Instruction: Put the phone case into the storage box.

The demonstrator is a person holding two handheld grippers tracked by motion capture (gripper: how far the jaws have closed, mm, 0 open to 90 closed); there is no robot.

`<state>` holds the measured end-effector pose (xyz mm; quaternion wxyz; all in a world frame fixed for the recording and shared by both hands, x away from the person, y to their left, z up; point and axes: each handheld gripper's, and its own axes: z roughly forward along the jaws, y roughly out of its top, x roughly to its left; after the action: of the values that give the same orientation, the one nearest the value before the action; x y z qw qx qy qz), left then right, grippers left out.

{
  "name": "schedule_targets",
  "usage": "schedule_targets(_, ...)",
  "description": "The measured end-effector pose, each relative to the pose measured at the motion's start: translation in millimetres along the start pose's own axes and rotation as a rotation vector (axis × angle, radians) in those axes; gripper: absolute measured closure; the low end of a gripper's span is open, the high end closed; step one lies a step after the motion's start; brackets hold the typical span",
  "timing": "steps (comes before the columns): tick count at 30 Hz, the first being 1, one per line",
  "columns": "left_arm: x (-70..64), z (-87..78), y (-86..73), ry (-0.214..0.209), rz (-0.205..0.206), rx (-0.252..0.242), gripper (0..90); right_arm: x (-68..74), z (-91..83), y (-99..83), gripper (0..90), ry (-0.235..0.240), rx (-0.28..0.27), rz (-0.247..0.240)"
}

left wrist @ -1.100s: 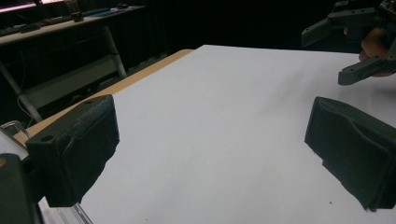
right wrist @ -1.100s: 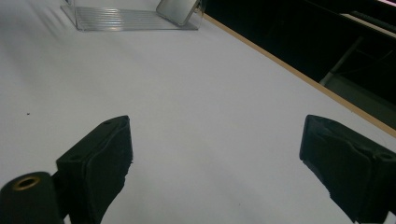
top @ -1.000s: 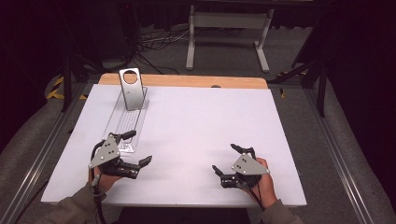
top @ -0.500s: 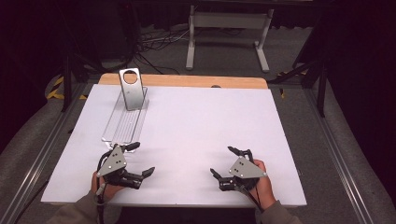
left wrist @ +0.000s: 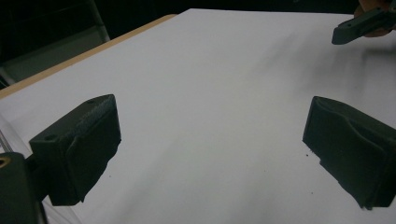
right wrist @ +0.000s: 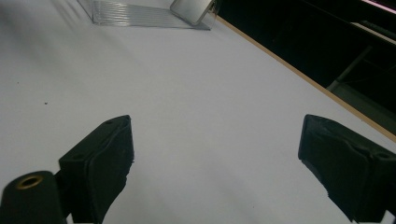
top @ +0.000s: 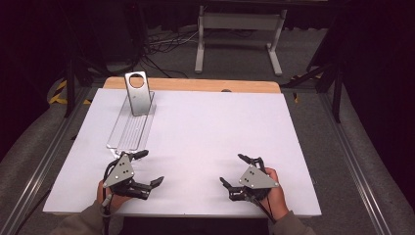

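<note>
At the near edge of the white table [top: 205, 132], the left gripper [top: 145, 169] and right gripper [top: 234, 171] both rest with jaws spread wide and empty, ribbed black pads facing bare matte surface. Nearest the left gripper lies a clear ridged plastic tray [top: 129, 131], its near end just beyond the jaws, bearing an upright brushed-metal plate [top: 137, 93] with a round hole at its far end. The tray is judged light, rigid and slippery, best pinched across a side rim; the plate is stiff and heavier, best taken by its edges.

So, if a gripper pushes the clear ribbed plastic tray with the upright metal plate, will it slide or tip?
The clear ribbed plastic tray lies flat and low, so it would probably slide on the smooth white table. The upright metal plate stands tall at the far end, so it may topple.
</note>
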<state>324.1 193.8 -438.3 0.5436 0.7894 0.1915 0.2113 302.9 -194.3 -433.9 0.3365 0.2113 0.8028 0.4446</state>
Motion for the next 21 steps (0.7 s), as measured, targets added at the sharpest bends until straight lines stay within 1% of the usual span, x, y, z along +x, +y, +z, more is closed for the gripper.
schedule_targets(2,-0.4,-0.2,0.2,0.002,0.005,-0.001,4.8,0.8,0.8,-0.4,11.3,-0.005,0.008,-0.003)
schedule_targets(8,1.1,2.6,-0.2,-0.007,-0.001,0.007,5.0,0.2,1.3,-1.9,11.3,-0.006,0.008,0.004)
schedule_targets(11,0.5,3.5,-0.1,-0.017,0.007,0.012,5.0,-0.3,1.6,-2.7,11.4,-0.006,0.004,0.004)
schedule_targets(19,2.0,5.3,0.1,-0.022,0.009,-0.001,5.0,-0.2,2.1,-3.6,11.9,-0.011,0.007,0.005)
schedule_targets(21,2.5,5.7,0.3,-0.028,0.008,0.008,5.0,-0.5,2.3,-4.1,12.0,-0.011,0.008,0.005)
